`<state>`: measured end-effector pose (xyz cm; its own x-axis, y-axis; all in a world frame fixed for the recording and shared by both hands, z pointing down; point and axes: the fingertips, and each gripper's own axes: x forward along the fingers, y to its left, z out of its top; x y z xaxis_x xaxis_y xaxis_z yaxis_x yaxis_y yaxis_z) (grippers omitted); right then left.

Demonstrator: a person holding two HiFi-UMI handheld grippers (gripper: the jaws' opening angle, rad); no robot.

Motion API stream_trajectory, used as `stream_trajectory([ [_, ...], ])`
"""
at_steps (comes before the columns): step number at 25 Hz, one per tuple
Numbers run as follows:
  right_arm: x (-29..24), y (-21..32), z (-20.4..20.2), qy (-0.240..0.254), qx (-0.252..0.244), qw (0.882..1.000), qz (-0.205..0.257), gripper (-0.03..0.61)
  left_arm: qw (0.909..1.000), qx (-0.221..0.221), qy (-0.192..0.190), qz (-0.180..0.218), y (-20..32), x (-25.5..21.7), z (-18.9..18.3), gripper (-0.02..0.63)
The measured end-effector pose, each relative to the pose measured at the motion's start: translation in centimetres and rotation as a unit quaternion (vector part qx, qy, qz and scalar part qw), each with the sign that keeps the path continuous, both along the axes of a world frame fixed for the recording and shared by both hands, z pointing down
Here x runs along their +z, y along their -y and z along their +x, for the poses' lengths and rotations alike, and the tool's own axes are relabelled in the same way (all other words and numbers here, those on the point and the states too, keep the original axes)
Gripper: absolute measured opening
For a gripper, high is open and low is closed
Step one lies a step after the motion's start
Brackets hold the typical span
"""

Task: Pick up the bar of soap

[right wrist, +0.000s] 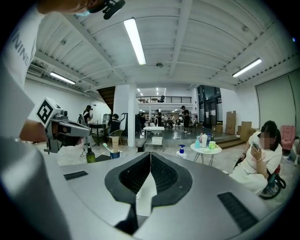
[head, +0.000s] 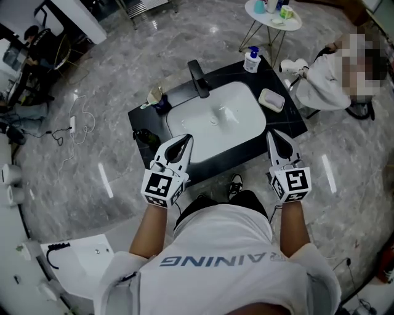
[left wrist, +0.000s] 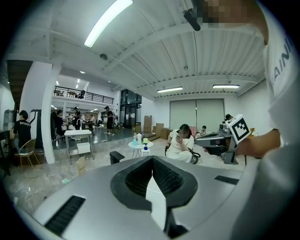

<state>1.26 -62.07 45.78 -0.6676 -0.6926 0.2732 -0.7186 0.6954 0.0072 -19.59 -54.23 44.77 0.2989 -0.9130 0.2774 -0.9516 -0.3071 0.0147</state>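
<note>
The bar of soap (head: 271, 99) is pale and lies in a white dish at the right end of the black counter (head: 289, 126), beside the white basin (head: 215, 120). Both grippers are held level in front of the counter's near edge, well short of the soap. My left gripper (head: 186, 138) is shut and empty over the basin's near left corner. At the counter's near right corner, my right gripper (head: 271, 133) is also shut with nothing in it. The jaws meet tip to tip in both the left gripper view (left wrist: 152, 159) and the right gripper view (right wrist: 150, 154). Neither gripper view shows the soap.
A black faucet (head: 198, 78) stands behind the basin. A pump bottle (head: 251, 60) is at the back right, a cup with a toothbrush (head: 157, 98) at the back left, and a dark bottle (head: 143, 136) at the front left. A seated person (head: 329, 80) and a round side table (head: 273, 13) are beyond.
</note>
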Motion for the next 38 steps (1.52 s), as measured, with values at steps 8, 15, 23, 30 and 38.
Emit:
stream_trajectory([
  [8, 2.8, 5.0, 2.8, -0.009, -0.036, 0.999, -0.028, 0.017, 0.9994, -0.026, 0.004, -0.022, 4.2, 1.1, 3.5, 0.008],
  [15, 5.2, 8.4, 4.0, -0.088, -0.041, 0.994, -0.051, 0.018, 0.9988, -0.022, -0.004, -0.043, 4.6, 2.9, 3.7, 0.008],
  [23, 10.7, 14.0, 5.4, -0.223, -0.080, 0.967, -0.091, 0.115, 0.9983, -0.020, -0.011, -0.053, 6.6, 4.5, 4.7, 0.008],
  [30, 16.1, 18.5, 5.5, -0.306, -0.125, 0.933, -0.140, 0.169, 0.9958, -0.041, -0.024, -0.078, 8.2, 6.7, 4.5, 0.008],
  [38, 22.7, 22.1, 5.3, -0.384, -0.176, 0.887, -0.186, 0.207, 0.9929, -0.059, -0.034, -0.098, 10.7, 9.4, 4.7, 0.008],
])
